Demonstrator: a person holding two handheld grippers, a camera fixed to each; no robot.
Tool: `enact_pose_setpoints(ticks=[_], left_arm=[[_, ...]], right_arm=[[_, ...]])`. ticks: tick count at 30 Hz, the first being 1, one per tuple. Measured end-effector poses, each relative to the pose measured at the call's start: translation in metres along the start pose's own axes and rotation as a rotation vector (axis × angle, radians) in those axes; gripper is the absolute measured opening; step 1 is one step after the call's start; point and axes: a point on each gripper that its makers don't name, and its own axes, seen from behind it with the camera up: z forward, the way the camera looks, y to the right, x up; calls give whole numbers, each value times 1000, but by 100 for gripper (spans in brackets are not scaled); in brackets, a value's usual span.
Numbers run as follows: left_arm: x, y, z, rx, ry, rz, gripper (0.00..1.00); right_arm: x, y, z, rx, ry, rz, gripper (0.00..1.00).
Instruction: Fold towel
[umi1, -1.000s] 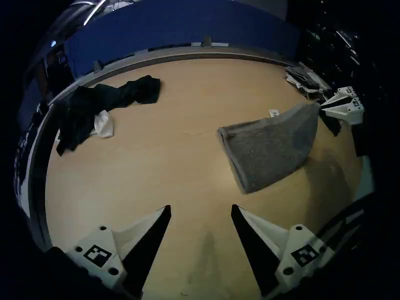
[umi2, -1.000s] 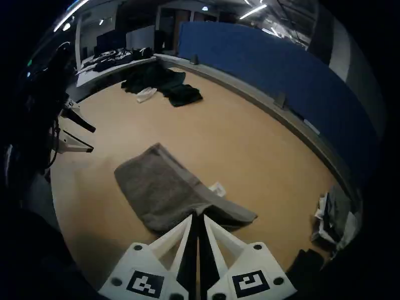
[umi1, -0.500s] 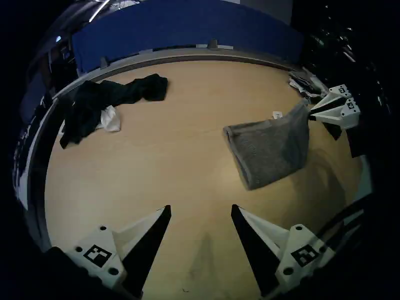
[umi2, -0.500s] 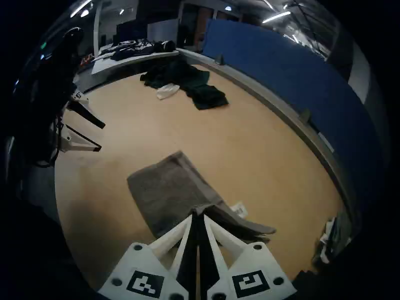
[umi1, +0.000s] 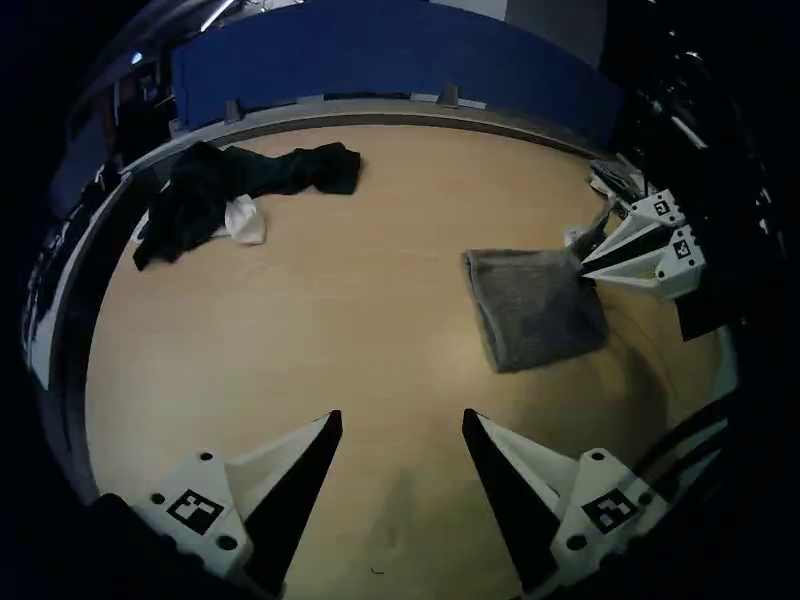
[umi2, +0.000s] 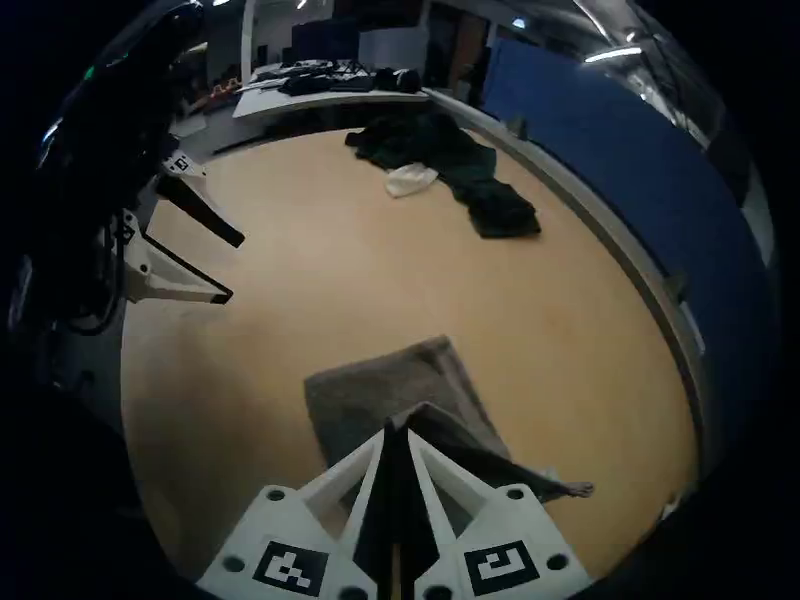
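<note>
Fingers (umi1: 290, 470) on our left gripper (umi1: 400, 416) stand wide apart. Nothing is between them, just the bare wooden table (umi1: 330, 330) below.

Our right gripper (umi2: 397, 432) is not like that. Its two fingers (umi2: 345, 478) are pressed tight together, and they pinch one edge of the grey towel (umi2: 385, 395). The pinched bit is lifted up a little. The rest of the towel lies flat on the table, right in front of this gripper.

In the left gripper view we see the grey towel (umi1: 535, 315) off to the right side. It is folded over, with a thick round fold along its left edge. The right gripper (umi1: 583, 272) meets it at the far right corner, and a small flap of towel sticks up there.

In the right gripper view the left gripper (umi2: 232, 268) is over on the left — well apart from the towel, with its fingers spread.

At the far side of the table lies a heap of dark clothes (umi1: 240, 180). A small white cloth (umi1: 245, 218) touches the heap. Both are well apart from the towel. A blue wall (umi1: 400, 55) runs along the far edge of the table.
</note>
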Motion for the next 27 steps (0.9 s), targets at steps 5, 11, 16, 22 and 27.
enact_pose_setpoints(ticks=[5,11,16,22,27], left_arm=[[-6,-3,-1,0,4,-24,89],[-13,-5,-1,-3,4,-49,89],[-15,-7,-2,-3,6,-57,89],[-15,-10,-2,-2,10,-66,89],[-18,-12,-2,0,10,-76,89]], right_arm=[[5,-16,17,43,-23,-49,1],[7,-24,31,83,-61,-126,1],[12,-28,37,108,-78,-175,1],[19,-32,40,131,-93,-224,1],[25,-39,47,155,-98,-252,1]])
